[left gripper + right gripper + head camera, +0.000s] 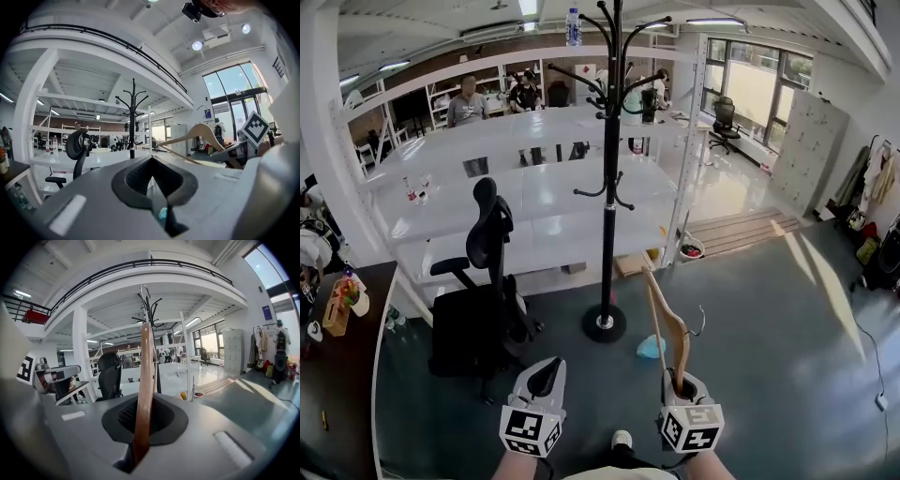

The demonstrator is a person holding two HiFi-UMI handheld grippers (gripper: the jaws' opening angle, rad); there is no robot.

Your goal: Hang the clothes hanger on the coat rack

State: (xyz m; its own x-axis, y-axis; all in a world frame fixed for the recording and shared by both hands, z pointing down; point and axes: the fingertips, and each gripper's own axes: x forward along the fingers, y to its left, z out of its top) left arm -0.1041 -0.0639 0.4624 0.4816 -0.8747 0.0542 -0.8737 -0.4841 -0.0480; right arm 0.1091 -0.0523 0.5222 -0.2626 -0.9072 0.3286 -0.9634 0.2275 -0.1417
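Two hand-held grippers and one wooden hanger share the floor of this open workshop. The right gripper [684, 384] has its jaws pinched on one end of the wooden clothes hanger [664, 319]. The hanger stands up out of the grip, with its metal hook [701, 323] curling off to the right. The left gripper [546, 377] beside it carries nothing, its jaws pressed together on air. The black coat rack [610, 187] stands ahead of both, well apart from the hanger. A black office chair [483, 272] is to its left and white shelving [534, 197] behind. By the look of it, the pick-up is done and the hanging is not. The hanger has yet to be brought to the rack, lifted to one of the curved pegs and hooked over. Only the head view lays out the gap between hanger and rack, along with the rack's round base [604, 323]. Only the right gripper view shows the wood [144, 380] wedged between the pads, lined up almost over the rack's pole [150, 315]. Only the left gripper view catches the hanger's shoulder curve [201, 131] side-on, and the closed seam of its own empty jaws.
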